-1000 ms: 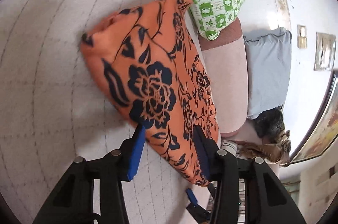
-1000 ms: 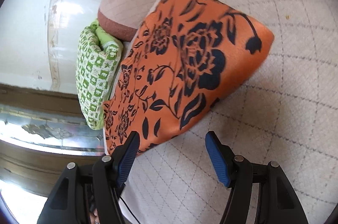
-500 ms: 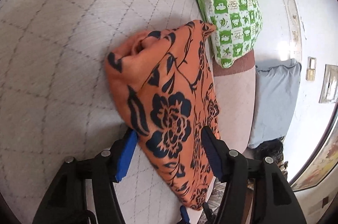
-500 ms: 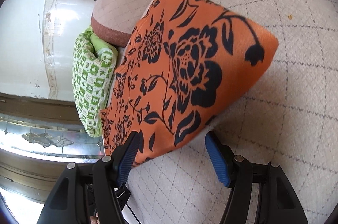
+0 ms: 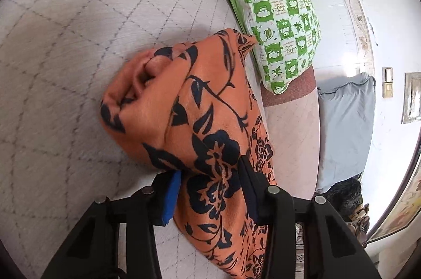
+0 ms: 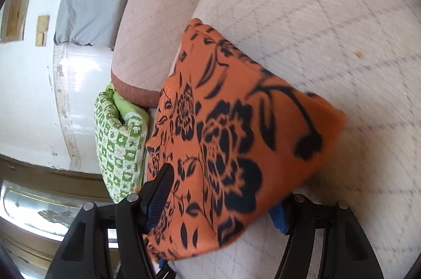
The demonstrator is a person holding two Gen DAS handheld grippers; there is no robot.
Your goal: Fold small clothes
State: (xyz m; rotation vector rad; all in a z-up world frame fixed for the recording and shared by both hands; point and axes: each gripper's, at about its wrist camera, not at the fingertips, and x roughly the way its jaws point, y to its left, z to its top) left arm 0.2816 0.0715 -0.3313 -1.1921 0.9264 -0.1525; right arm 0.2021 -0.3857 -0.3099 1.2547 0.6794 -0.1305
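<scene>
An orange garment (image 5: 184,105) with a black flower print lies bunched on the pale quilted bed (image 5: 79,42). In the left wrist view my left gripper (image 5: 210,189) has a thick fold of it between its fingers; the jaws are closing and the pads press the cloth from both sides. In the right wrist view the garment (image 6: 236,121) spreads across my right gripper (image 6: 221,200). Its jaws stand wide, one finger lying on top of the cloth and the blue pad of the other partly hidden under the cloth's edge.
A green-and-white checked pillow (image 5: 276,10) lies just past the garment's far corner, also seen as the pillow (image 6: 118,142) at left. A pink quilted cushion (image 5: 292,142) and a grey pillow (image 5: 344,126) sit beside it. The bed's edge runs near the white wall.
Both grippers have moved forward onto the garment. The left jaws widened, then narrowed around a fold, and the cloth bunched up. The garment's edge now lies between the right fingers.
</scene>
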